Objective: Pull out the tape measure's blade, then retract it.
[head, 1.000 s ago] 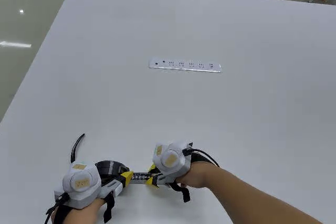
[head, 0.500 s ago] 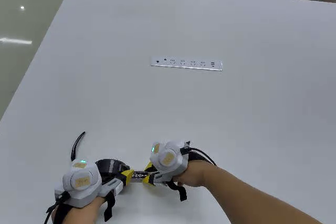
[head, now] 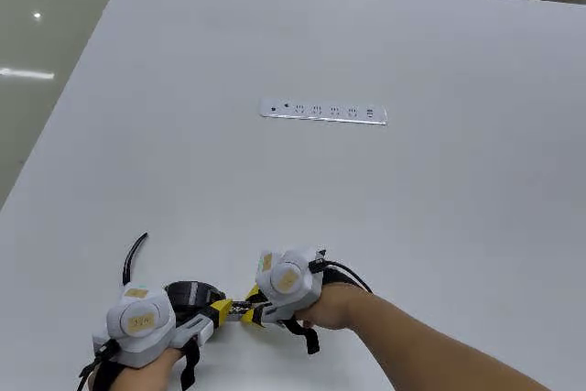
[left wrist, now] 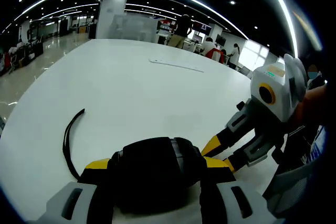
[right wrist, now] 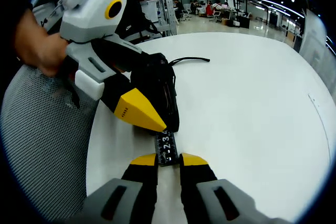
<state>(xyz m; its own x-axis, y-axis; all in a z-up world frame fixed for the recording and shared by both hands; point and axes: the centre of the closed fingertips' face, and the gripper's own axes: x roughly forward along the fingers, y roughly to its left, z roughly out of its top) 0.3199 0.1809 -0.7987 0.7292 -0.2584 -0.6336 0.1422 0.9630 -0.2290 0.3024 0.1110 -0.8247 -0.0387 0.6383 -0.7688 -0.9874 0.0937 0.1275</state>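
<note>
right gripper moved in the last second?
Yes. The power strip sits at the same spot in the head view, and the right gripper has shifted left, closer to the tape measure case, with less blade exposed.

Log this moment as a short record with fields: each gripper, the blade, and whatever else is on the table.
left gripper: jaws shut around the black tape
right gripper: jaws shut on the blade, close to the tape
blade state: a short stretch out, numbers 2 and 3 showing
strap: black, lying on the table by the tape
power strip: flat, farther up the table, apart from both grippers
</note>
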